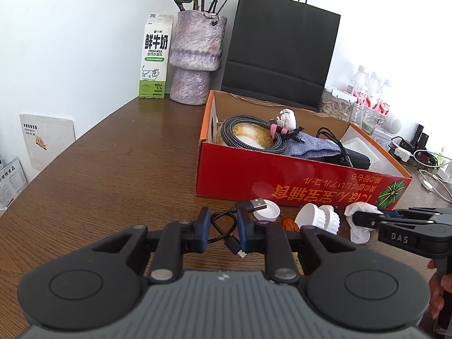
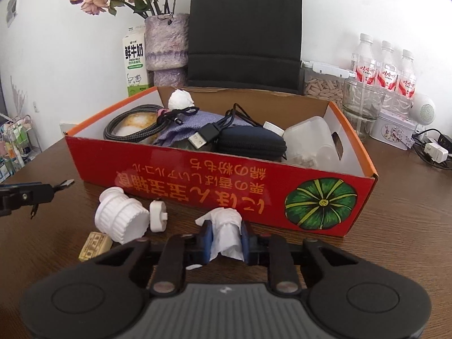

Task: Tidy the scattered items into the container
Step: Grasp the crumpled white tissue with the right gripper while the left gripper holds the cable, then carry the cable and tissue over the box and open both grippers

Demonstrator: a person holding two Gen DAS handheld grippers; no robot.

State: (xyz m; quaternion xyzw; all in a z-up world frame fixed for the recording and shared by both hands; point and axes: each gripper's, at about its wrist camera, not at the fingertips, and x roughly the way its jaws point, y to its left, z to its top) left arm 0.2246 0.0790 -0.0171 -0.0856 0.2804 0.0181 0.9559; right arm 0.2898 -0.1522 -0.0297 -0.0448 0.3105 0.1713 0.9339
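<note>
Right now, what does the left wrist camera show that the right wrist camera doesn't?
Only the left wrist view shows the left gripper shut on a short black cable, and a white lid. Only the right wrist view shows the right gripper pinching a crumpled white tissue, and a small yellowish block. Both show the red cardboard box and the ribbed white caps.
</note>
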